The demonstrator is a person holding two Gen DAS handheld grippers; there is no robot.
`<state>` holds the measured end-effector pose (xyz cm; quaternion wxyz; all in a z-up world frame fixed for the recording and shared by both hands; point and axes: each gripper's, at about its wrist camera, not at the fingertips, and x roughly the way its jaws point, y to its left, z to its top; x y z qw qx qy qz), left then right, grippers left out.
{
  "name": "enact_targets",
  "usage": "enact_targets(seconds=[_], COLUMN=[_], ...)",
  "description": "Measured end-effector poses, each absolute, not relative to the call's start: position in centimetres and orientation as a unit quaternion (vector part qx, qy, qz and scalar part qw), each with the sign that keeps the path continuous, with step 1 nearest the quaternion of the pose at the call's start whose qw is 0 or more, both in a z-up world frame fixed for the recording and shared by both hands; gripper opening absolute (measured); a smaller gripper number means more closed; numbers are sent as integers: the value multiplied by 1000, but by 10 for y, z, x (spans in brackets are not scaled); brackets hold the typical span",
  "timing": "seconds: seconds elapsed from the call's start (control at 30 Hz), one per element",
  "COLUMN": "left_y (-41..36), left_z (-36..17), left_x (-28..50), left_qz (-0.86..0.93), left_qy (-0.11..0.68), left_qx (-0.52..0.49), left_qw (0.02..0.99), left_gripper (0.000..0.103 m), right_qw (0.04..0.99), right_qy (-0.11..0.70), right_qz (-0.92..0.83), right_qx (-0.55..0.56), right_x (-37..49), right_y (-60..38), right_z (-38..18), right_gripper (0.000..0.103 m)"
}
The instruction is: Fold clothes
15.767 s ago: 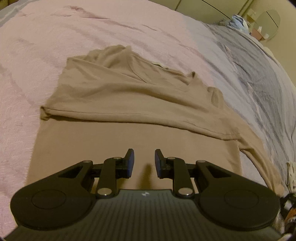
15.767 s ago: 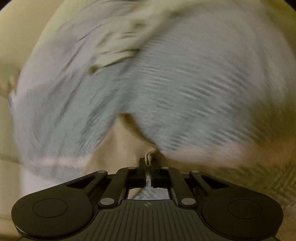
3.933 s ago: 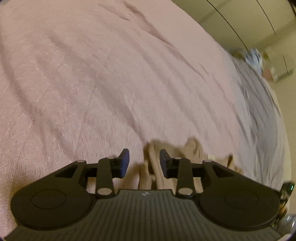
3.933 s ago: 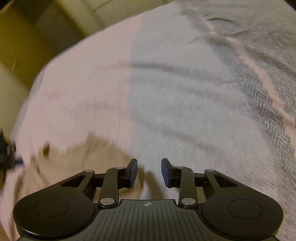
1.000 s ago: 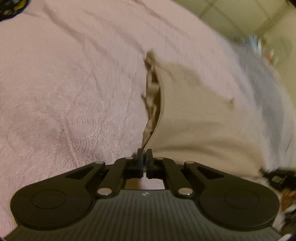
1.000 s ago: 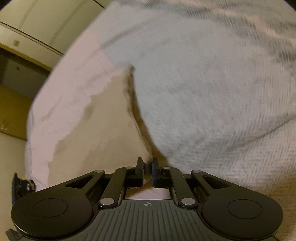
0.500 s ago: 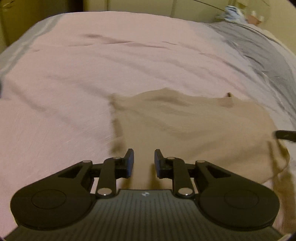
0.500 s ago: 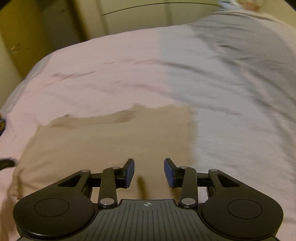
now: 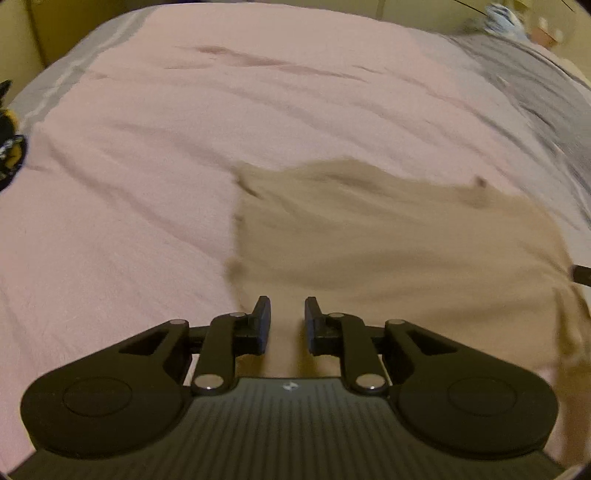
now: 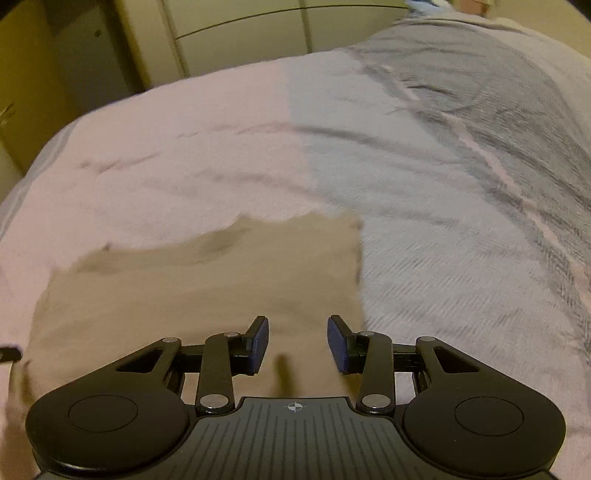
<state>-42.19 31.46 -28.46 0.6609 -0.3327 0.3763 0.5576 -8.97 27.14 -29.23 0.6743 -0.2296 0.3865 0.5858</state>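
A tan garment (image 9: pixel 388 240) lies folded into a rough rectangle on the bed; in the right wrist view it (image 10: pixel 207 280) fills the lower left. My left gripper (image 9: pixel 287 317) is open and empty, just above the garment's near left part. My right gripper (image 10: pixel 297 338) is open and empty, above the garment's near right corner. A dark tip of the right gripper shows at the right edge of the left wrist view (image 9: pixel 583 275), and a tip of the left gripper at the left edge of the right wrist view (image 10: pixel 9 352).
The bed has a pink cover (image 9: pixel 184 129) on the left and a grey patterned blanket (image 10: pixel 461 166) on the right. Cabinet doors (image 10: pixel 258 33) stand beyond the bed. A black and yellow object (image 9: pixel 9 147) sits at the bed's left edge.
A second ago both grippers were shut on the garment's edge. Both have since opened and let it go, and it lies flat. Since half a second ago little has moved.
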Motion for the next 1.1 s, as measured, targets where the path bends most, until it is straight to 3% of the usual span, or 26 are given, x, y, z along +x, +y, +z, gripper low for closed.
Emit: enact_targets(seconds=[0.13, 0.27, 0.37, 0.5, 0.7, 0.87, 0.93, 1.1], left_y=[297, 292, 288, 281, 274, 266, 266, 280], left_z=[-312, -294, -277, -268, -270, -261, -258, -265], left_x=[-415, -406, -390, -368, -349, -355, -359, -354], left_qz=[561, 582, 595, 596, 584, 566, 554, 527], left_qy=[432, 453, 453, 461, 465, 410, 378, 348], left_qx=[-368, -384, -383, -379, -384, -397, -396, -372], left_qw=[603, 555, 543, 537, 543, 596, 628, 680], left_gripper=[20, 20, 31, 33, 33, 27, 20, 17], right_qw=[660, 659, 651, 643, 642, 631, 619, 592], right_qy=[405, 428, 445, 462, 487, 557, 605, 687], right_qz=[558, 540, 536, 524, 516, 502, 484, 421], right_qx=[-299, -301, -301, -314, -290, -198, -128, 40], right_x=[-102, -98, -104, -106, -91, -64, -46, -12], right_y=[264, 258, 256, 254, 243, 223, 210, 179], right_z=[-325, -313, -294, -291, -295, -302, -308, -336], right_gripper=[39, 39, 40, 51, 52, 52, 52, 52])
